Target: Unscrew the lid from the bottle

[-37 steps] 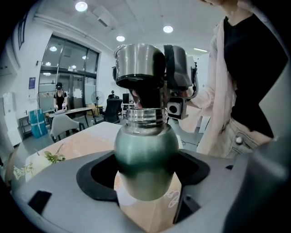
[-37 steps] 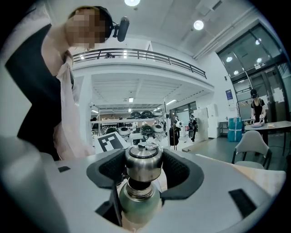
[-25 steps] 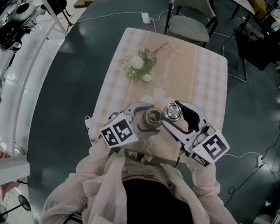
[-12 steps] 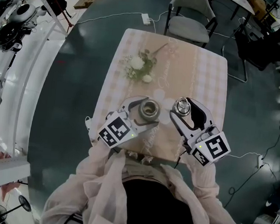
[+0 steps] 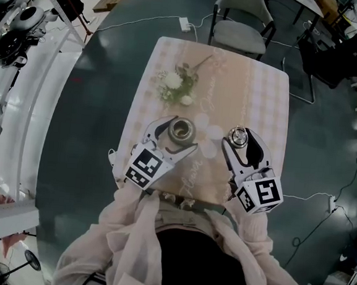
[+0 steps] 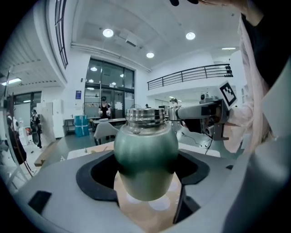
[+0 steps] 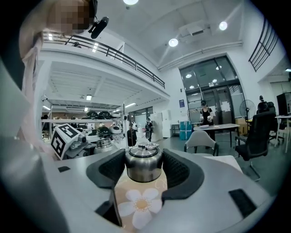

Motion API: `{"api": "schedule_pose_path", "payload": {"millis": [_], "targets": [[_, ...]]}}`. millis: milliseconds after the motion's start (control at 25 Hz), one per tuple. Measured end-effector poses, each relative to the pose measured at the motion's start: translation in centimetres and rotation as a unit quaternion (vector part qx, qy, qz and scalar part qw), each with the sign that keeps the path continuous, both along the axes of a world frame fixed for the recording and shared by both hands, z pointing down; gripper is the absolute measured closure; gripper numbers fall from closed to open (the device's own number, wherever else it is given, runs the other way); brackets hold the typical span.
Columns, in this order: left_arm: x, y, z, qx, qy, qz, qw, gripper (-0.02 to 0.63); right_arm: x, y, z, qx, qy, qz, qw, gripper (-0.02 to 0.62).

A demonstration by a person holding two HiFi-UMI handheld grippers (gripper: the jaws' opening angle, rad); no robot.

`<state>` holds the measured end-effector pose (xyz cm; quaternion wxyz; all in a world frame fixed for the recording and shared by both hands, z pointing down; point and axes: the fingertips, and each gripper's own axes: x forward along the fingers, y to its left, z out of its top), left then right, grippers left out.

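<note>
Left gripper [image 5: 178,132] clenched on belly of green metal bottle [image 6: 145,154]; neck open, threads bare, above near edge of table [image 5: 265,109]. Right gripper [image 5: 239,139] grasping steel lid [image 7: 143,164], apart from bottle. Both look rigid, smooth, probably slippery; grip bottle at widest part.

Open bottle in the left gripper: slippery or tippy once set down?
The bottle looks like smooth, rounded metal, so it could slip in a loose grip. Its body bulges above a narrower base, so probably tippy if nudged.
</note>
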<state>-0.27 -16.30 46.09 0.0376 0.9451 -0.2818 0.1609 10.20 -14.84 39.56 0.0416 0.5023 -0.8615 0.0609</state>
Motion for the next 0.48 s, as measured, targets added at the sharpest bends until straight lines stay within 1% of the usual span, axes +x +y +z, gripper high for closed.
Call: {"api": "schedule_pose_path", "payload": {"millis": [120, 280, 360, 480], "targets": [[-0.4, -0.3, -0.1, -0.002, 0.006, -0.020, 0.9998, 0.216, 0.4, 0.1, 1.0, -0.007, 0.002, 0.024, 1.000, 0.321], [-0.7, -0.6, -0.3, 0.000, 0.016, -0.040, 0.9991, 0.216, 0.8, 0.2, 2.1, -0.019, -0.001, 0.042, 0.999, 0.321], [-0.7, -0.7, -0.4, 0.002, 0.019, -0.045, 0.9988, 0.216, 1.0, 0.3, 2.6, -0.027, 0.001, 0.050, 0.998, 0.322], [-0.6, -0.8, -0.2, 0.004, 0.013, -0.045, 0.9989, 0.216, 1.3, 0.2, 3.3, -0.037, 0.002, 0.059, 0.998, 0.322]]}}
